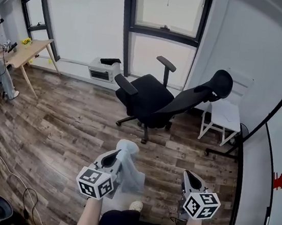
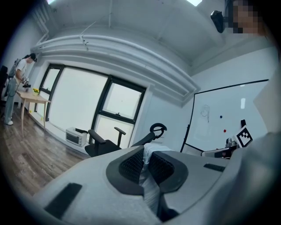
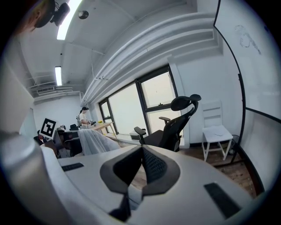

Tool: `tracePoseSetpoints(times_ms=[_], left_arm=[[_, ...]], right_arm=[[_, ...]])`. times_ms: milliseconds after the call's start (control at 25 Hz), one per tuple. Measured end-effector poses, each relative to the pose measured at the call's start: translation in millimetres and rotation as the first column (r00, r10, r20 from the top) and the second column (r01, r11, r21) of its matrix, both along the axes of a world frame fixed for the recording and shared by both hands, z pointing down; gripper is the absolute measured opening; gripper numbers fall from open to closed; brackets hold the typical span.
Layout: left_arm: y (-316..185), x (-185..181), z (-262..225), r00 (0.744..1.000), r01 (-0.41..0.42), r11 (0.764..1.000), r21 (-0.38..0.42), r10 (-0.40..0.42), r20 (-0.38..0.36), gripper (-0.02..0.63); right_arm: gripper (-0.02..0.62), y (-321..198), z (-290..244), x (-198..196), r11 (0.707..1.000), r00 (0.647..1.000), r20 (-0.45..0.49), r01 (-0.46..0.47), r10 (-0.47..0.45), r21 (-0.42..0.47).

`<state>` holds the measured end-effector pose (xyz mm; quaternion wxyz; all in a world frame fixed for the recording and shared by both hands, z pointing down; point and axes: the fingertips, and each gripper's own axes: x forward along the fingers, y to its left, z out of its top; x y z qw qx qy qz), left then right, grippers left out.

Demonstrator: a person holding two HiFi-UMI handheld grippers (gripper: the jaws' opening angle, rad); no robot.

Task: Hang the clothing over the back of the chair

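Left tool (image 2: 147, 159) clamped on the pale clothing (image 1: 131, 177), fabric bunched between its pads. Right tool (image 3: 142, 153) jaws together, pale strip of cloth low between them. Clothing hangs between both tools above the wood floor (image 1: 62, 125), well apart from the black office chair (image 1: 150, 98) near the floor's far edge.

Grey, marker-cubed left gripper (image 1: 125, 148), right gripper (image 1: 187, 173)

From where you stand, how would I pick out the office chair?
Find the tall dark-framed window on the far wall. Just in front of it stands the office chair. Unlike the white chair to its right, it is black, with armrests and a headrest.
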<state>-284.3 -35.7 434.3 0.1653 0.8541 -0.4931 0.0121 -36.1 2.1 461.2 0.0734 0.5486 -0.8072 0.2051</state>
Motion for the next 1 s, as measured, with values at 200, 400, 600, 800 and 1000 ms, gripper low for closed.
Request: tracePoseSetpoints(times_ms=[200,400,600,800,1000], left_arm=[[-33.7,5.6,0.2,1.0,-0.026,1.0,0.009,0.026,0.0,0.008],[-44.7,8.0,3.7,0.999,-0.043,0.999,-0.002,0.043,0.005,0.008],[-40.1,-5.7,11.3,1.0,-0.021,1.0,-0.021,0.021,0.003,0.008],[-44.5,-16.3,17.2,1.0,0.008,0.999,-0.034,-0.008,0.009,0.008],[-66.0,-14.5,13.3,1.0,0.025,0.999,-0.028,-0.024,0.006,0.008]], right_arm=[[0.0,-28.4,-0.2,6.9,0.999,0.999,0.006,-0.034,0.034,0.006],[0.0,-36.1,6.4,7.4,0.999,0.999,0.007,-0.044,0.045,-0.017],[0.0,-34.3,16.0,-1.5,0.999,0.999,0.005,-0.032,0.032,-0.042],[0.0,-43.6,22.2,-12.9,0.999,1.0,0.004,0.006,-0.006,-0.051],[0.0,-68.1,21.0,-6.5,0.999,1.0,0.009,0.004,-0.004,-0.051]])
